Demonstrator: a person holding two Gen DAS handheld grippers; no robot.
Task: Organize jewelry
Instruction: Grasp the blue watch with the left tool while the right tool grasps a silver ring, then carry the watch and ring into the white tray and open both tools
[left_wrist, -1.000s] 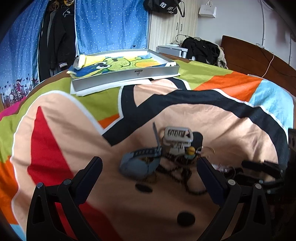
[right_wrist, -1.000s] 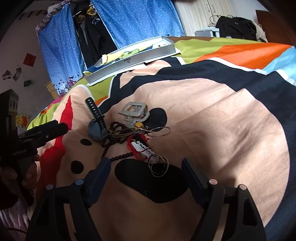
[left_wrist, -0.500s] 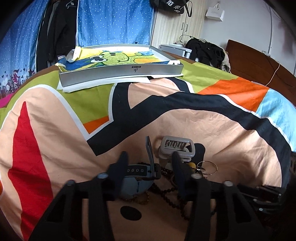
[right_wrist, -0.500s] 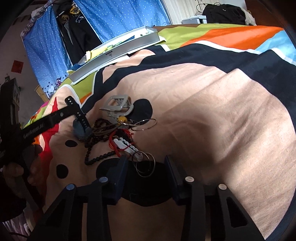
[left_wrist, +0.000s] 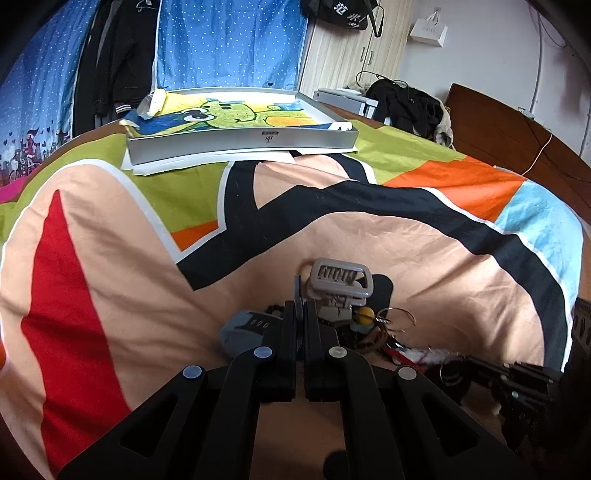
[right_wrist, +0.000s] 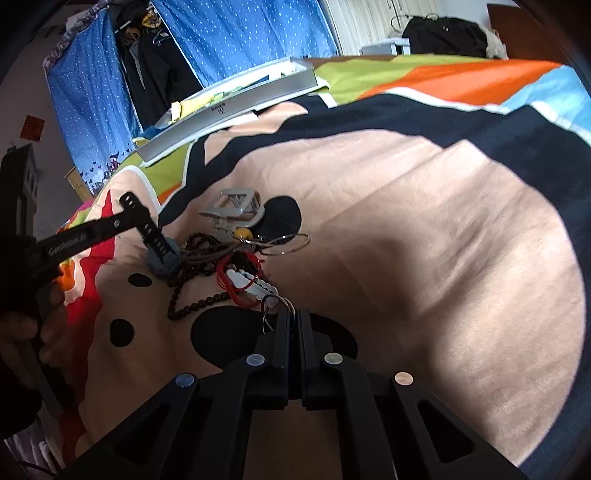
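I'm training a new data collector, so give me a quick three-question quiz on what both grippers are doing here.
1. True or false: the left gripper is shut on the watch strap.
2. What does the right gripper pinch? A: the bead bracelet. B: thin metal rings. C: the hair clip.
3. Fill in: the silver tray sits at the bed's ___ end, beyond the pile.

Key: 1 true; 2 B; 3 far.

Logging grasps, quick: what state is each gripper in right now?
Left gripper: shut on the watch strap.
Right gripper: shut on thin metal rings.
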